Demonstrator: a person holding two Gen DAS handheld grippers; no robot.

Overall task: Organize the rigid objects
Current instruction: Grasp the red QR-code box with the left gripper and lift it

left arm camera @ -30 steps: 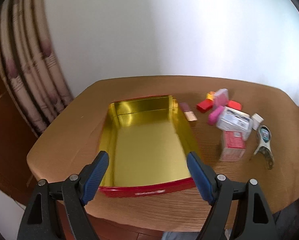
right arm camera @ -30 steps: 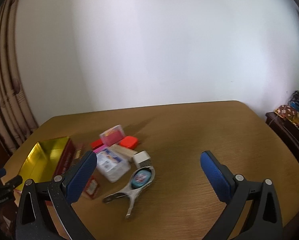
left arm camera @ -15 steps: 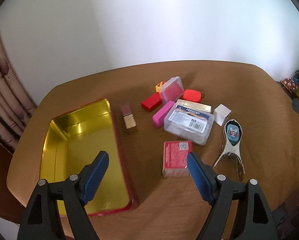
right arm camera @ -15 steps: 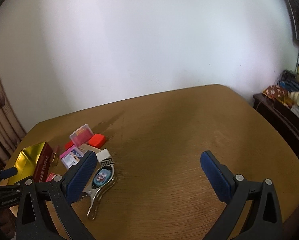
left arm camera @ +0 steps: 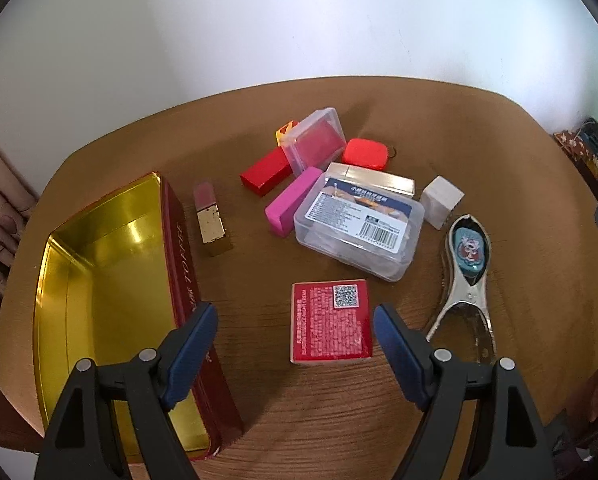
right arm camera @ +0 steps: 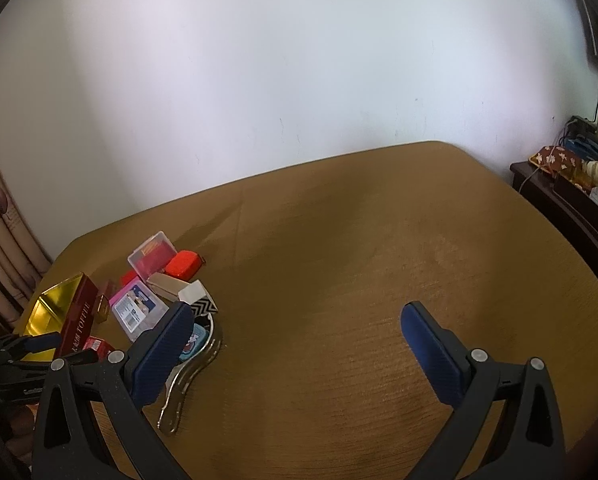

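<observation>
A red tin with a gold inside [left arm camera: 99, 280] lies open at the table's left. To its right lie several small items: a red printed box [left arm camera: 331, 326], a clear labelled case [left arm camera: 359, 226], a lipstick [left arm camera: 211, 220], a pink block [left arm camera: 293, 202], a red block [left arm camera: 265, 172], a clear box with a red insert [left arm camera: 313, 146], a white cube [left arm camera: 441, 200] and a metal clip [left arm camera: 465, 276]. My left gripper [left arm camera: 295, 340] is open, just short of the red printed box. My right gripper [right arm camera: 293, 338] is open over bare table, with the same pile [right arm camera: 155, 296] to its left.
The wooden table [right arm camera: 359, 260] stretches wide to the right of the pile. A curtain [right arm camera: 3, 232] hangs at the far left and a dark cabinet with clutter [right arm camera: 571, 184] stands at the far right. A white wall lies behind.
The left gripper has swung right from over the tin toward the pile of items. The right gripper has drifted right, so the pile sits farther left in its view.
</observation>
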